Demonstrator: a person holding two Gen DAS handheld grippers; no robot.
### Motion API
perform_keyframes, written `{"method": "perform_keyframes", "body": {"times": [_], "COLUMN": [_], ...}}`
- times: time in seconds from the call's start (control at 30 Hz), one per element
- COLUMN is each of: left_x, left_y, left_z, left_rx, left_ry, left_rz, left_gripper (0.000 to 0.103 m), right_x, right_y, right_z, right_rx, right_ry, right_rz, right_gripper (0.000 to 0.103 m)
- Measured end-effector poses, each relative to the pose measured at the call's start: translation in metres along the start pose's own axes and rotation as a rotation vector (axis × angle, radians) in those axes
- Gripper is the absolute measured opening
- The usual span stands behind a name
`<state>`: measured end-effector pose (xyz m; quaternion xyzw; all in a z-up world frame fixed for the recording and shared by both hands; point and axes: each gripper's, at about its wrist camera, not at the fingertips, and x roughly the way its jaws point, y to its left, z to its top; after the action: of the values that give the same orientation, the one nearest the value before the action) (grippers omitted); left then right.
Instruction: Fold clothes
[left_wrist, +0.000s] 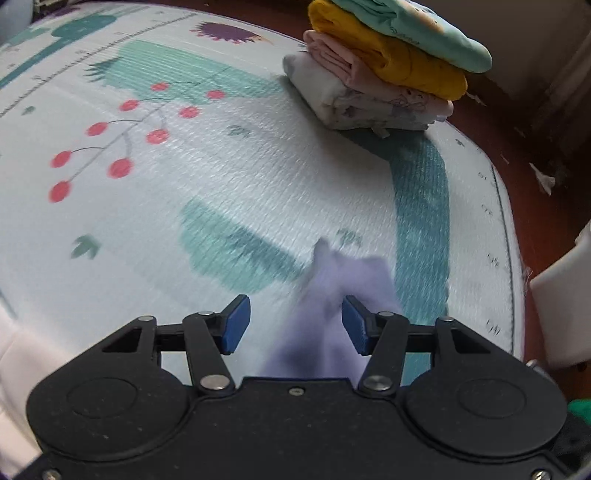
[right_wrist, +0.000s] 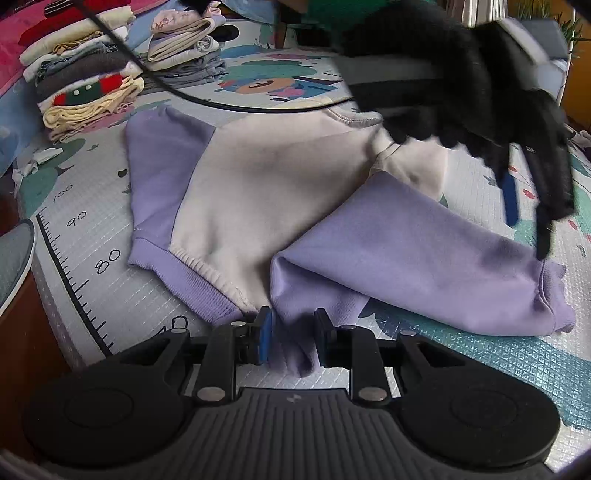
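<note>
blurring under the released left hand-held gripper (left_wrist: 295, 325), lilac sleeve (left_wrist: 332, 295); right hand-held gripper (right_wrist: 293, 341) loose around hem (right_wrist: 295, 354)

The sweatshirt (right_wrist: 258, 177) is soft matt fleece with ribbed knit cuffs and hem. Under it, the play mat (right_wrist: 498, 369) is embossed foam with a faint sheen. Beside the sweatshirt, the tongs (right_wrist: 291, 341) are matt black plastic with smooth blue pads and shiny metal rivets.

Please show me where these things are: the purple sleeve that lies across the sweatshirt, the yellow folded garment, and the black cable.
purple sleeve (right_wrist: 406, 251): right wrist view, middle of the sleeve.
yellow folded garment (left_wrist: 391, 55): left wrist view, its folded front edge.
black cable (right_wrist: 258, 108): right wrist view, stretch lying on the mat.
</note>
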<state>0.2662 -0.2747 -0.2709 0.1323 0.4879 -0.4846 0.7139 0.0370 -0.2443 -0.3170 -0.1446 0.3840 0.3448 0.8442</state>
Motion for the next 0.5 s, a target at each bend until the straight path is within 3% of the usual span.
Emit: {"method": "perform_keyframes", "body": {"times": [0.13, 0.2, 0.27, 0.3, 0.33, 0.4, 0.5], "left_x": [0.016, 0.028, 0.032, 0.032, 0.029, 0.012, -0.030], "left_y": [-0.013, -0.020, -0.023, -0.023, -0.024, -0.022, -0.004], "left_z": [0.015, 0.018, 0.015, 0.013, 0.011, 0.008, -0.001], "left_rx": [0.015, 0.042, 0.061, 0.069, 0.078, 0.098, 0.032], "left_ry": [0.036, 0.076, 0.099, 0.096, 0.090, 0.044, -0.095], "left_rz": [-0.019, 0.015, 0.046, 0.046, 0.044, 0.050, 0.009], "left_gripper": [0.054, 0.054, 0.039, 0.022, 0.010, 0.010, 0.010], "right_x": [0.000, 0.000, 0.000, 0.000, 0.000, 0.000, 0.000], "right_y": [-0.001, -0.003, -0.004, -0.005, -0.005, -0.007, -0.008], "right_z": [0.000, 0.000, -0.001, -0.001, 0.000, -0.001, -0.001], "right_rx": [-0.002, 0.006, 0.018, 0.021, 0.024, 0.034, 0.042], "right_ry": [-0.003, -0.004, -0.006, -0.006, -0.006, -0.005, -0.003], "right_rz": [0.005, 0.010, 0.013, 0.012, 0.011, 0.011, 0.010], "right_gripper": [0.027, 0.027, 0.028, 0.029, 0.030, 0.032, 0.033]}}
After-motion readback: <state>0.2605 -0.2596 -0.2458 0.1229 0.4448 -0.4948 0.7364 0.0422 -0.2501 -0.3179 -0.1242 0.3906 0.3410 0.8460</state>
